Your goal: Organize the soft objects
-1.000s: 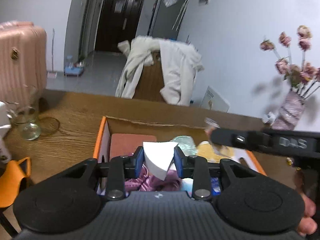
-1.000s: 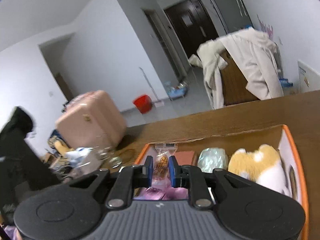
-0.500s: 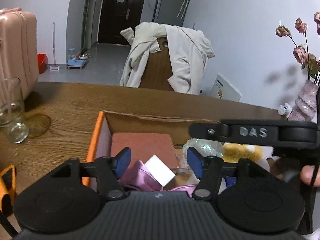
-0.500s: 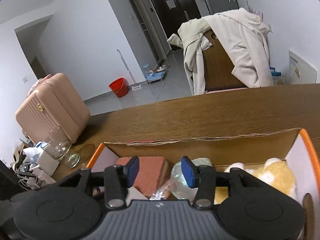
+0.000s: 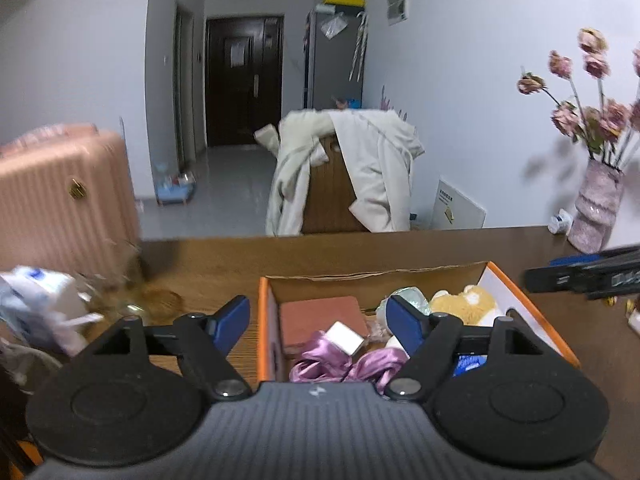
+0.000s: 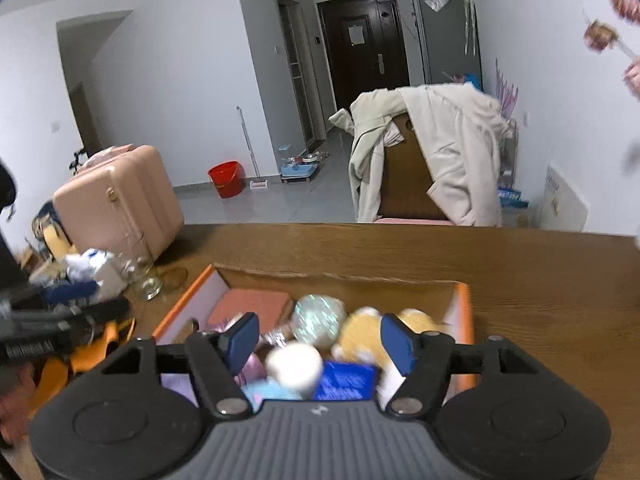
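**Inspector:** Report the state of both claws and the position of the goods.

**Operator:** I have the left gripper (image 5: pixel 320 320) spread wide, nothing between its fingers; the right gripper (image 6: pixel 318 338) likewise spread and empty; both hover above the orange-rimmed box (image 5: pixel 262 320) on the wooden table (image 6: pixel 520 280). The soft goods lie inside the box: a purple satin cloth (image 5: pixel 340 364) at the near edge with a white block (image 5: pixel 346 336) touching it; a reddish-brown pad (image 5: pixel 320 316) at the back left; a yellow plush toy (image 6: pixel 366 336) toward the right wall; a pale green wrapped ball (image 6: pixel 318 318) between pad and toy; a blue packet (image 6: pixel 346 380) near the front.

**Inspector:** Recommendation for the step in hand?

**Operator:** In my judgement the box is nearly packed; I would lift both grippers straight up, clear of the rim, so no finger snags the cloth; then turn left toward the clutter beside the glass (image 6: pixel 146 284), where I cannot tell soft items apart through blur; approach slowly, fingers wide.
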Available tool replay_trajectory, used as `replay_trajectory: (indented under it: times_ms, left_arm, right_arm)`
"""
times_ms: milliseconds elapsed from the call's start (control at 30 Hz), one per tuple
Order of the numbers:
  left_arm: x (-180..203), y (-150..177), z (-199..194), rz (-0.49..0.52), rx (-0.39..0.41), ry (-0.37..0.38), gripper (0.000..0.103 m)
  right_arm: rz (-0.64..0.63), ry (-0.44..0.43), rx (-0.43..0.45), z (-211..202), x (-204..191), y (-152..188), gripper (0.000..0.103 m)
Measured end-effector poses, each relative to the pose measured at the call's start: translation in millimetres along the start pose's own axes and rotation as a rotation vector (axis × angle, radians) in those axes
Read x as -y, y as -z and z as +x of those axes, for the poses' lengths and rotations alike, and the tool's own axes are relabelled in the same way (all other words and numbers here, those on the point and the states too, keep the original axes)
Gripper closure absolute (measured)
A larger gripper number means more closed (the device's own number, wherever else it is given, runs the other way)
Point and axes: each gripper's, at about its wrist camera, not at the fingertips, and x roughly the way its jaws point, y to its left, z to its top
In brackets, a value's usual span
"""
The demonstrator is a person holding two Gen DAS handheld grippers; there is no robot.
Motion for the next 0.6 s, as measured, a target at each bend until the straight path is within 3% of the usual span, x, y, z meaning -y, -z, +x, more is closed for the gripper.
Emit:
replay_trajectory:
  times_ms: [300, 600]
  left_arm:
    - [19.1, 10.4, -96.9, 0.041, 0.082, -0.045, 0.019]
    - [53.8, 71.8, -176.2, 0.034, 0.163, -0.051, 0.014]
  right_arm:
    - [-0.029, 0.043, 0.094, -121.4, 3.5, 40.4, 0.026]
    - [-0.101, 0.079, 0.219, -191.1, -30.5, 113.3, 0.023]
